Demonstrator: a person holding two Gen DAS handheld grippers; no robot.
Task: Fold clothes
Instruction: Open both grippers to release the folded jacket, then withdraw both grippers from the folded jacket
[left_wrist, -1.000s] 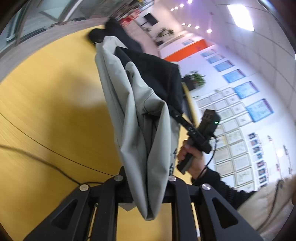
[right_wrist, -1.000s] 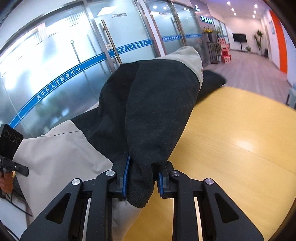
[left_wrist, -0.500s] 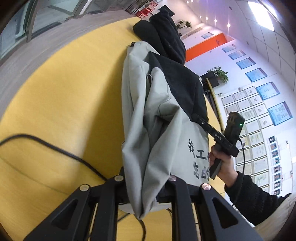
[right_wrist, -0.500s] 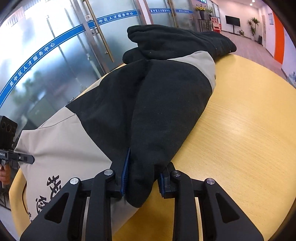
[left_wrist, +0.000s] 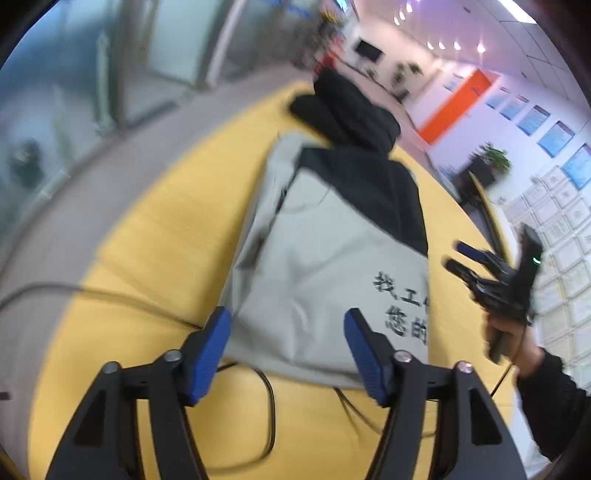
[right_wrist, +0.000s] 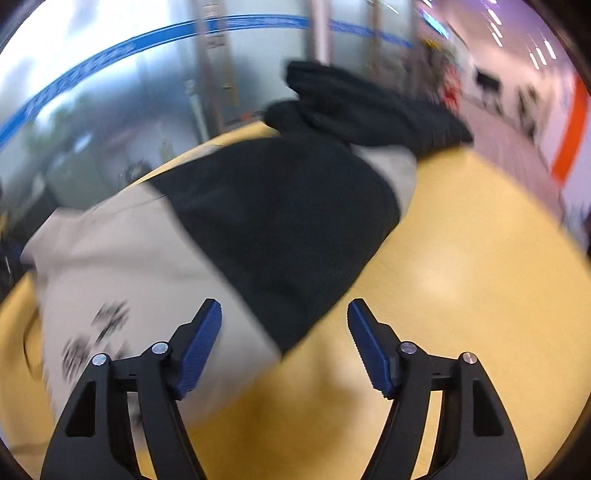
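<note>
left wrist view: grey-and-black jacket (left_wrist: 325, 258) lay flat on yellow table (left_wrist: 155, 236), just ahead of left claw (left_wrist: 288, 347), jaws released, holding nothing. right claw (right_wrist: 284, 343) likewise spread, empty, above jacket's edge. likely between folds; next needs fresh hold on an edge.

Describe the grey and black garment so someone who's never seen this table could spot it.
Find the round yellow table. Lying flat across its middle is the folded garment, pale grey with a black upper panel. Unlike the all-black clothing heaped at its far end, it carries dark printed characters on the grey.
</note>
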